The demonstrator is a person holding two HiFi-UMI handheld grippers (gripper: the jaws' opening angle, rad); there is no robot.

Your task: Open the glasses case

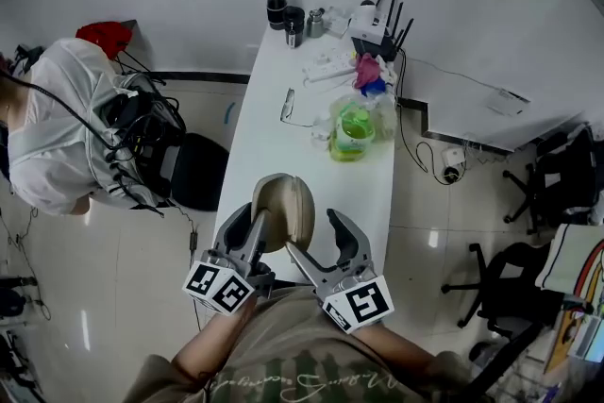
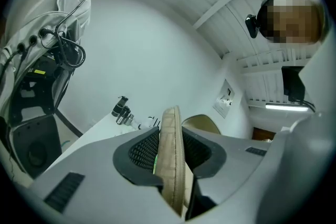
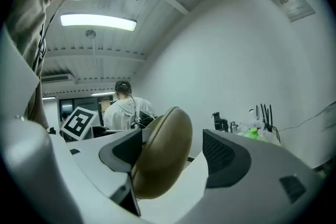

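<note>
The tan glasses case (image 1: 283,208) is held up over the near end of the white table (image 1: 274,142). My left gripper (image 1: 257,214) is shut on it; in the left gripper view both pads press a thin, zip-edged tan shell (image 2: 170,160) between them. A second rounded tan part (image 2: 202,123) shows beyond the right-hand jaw. My right gripper (image 1: 311,233) stands open beside the case. In the right gripper view the domed shell (image 3: 163,152) lies against the left finger (image 3: 123,152), and a wide gap separates it from the right finger (image 3: 223,157).
A pair of glasses (image 1: 288,106), a green bundle (image 1: 354,129), dark bottles (image 1: 276,3) and a router (image 1: 382,31) sit further up the table. A person in white (image 1: 57,127) and a black chair (image 1: 193,170) are at the left. Office chairs (image 1: 562,175) stand at the right.
</note>
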